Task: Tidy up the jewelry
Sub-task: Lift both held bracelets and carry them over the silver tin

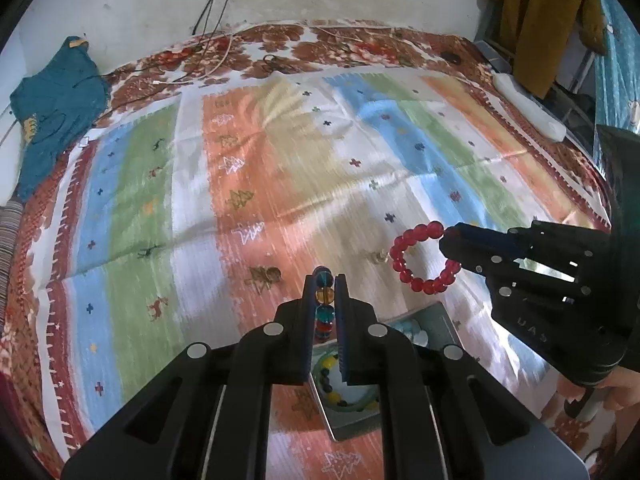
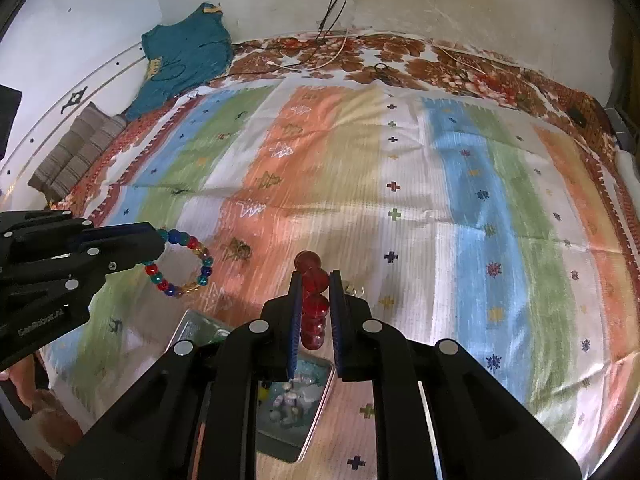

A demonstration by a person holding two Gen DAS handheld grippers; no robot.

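Observation:
My left gripper (image 1: 324, 280) is shut on a multicoloured bead bracelet (image 1: 325, 304) and holds it above a grey metal tray (image 1: 348, 428). From the right wrist view the same bracelet (image 2: 182, 264) hangs as a ring from the left gripper (image 2: 158, 240). My right gripper (image 2: 314, 278) is shut on a red bead bracelet (image 2: 314, 300); in the left wrist view it (image 1: 422, 258) hangs from the right gripper (image 1: 448, 246). The tray (image 2: 320, 412) lies under both grippers and holds pale beads and a green bangle (image 1: 340, 396). A small clear item (image 1: 378, 257) lies on the cloth.
A striped, patterned cloth (image 1: 280, 168) covers the bed. A teal garment (image 1: 56, 108) lies at the far left, cables (image 1: 224, 52) at the back, a white power strip (image 1: 528, 108) at the right edge, striped cushions (image 2: 76, 152) by the wall.

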